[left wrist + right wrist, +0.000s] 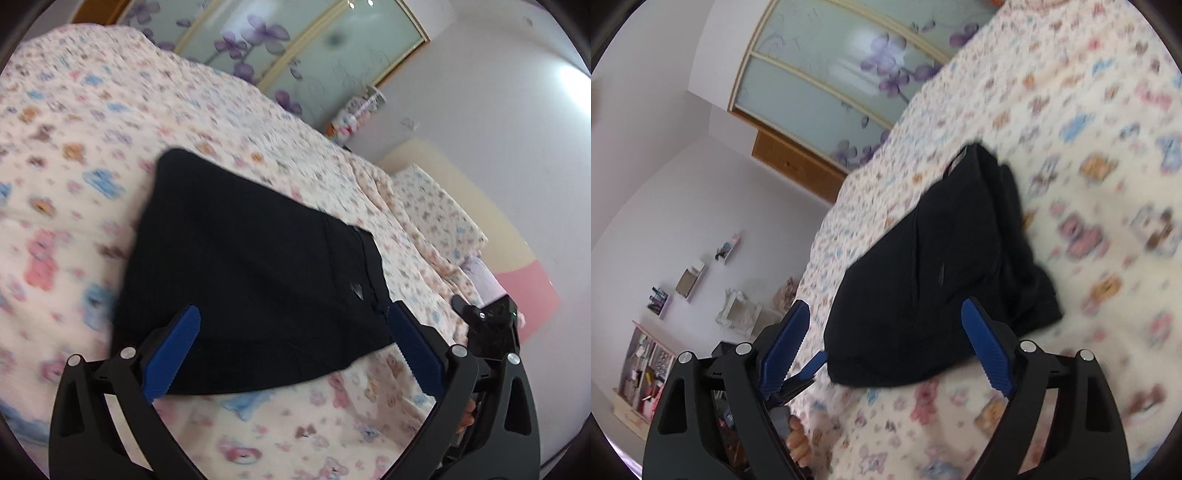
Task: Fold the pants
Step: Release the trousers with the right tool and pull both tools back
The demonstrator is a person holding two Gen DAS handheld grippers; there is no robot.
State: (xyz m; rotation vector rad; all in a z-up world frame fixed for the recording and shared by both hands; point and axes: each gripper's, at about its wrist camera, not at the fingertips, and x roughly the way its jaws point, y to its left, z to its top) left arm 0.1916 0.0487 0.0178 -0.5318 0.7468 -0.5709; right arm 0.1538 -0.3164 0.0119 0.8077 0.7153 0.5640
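Your left gripper (293,321) sits nearest the lens: 2 blue pads spread wide, gripping nothing, the near edge of the pants showing in the gap between them. The black pants (251,273) lie folded into a compact bundle on the cartoon-print bedspread (74,129). Your right gripper (886,317) is likewise spread wide and empty, its pads apart from the cloth. From the right wrist view, the pants (934,280) lie just ahead. Both views are motion-blurred.
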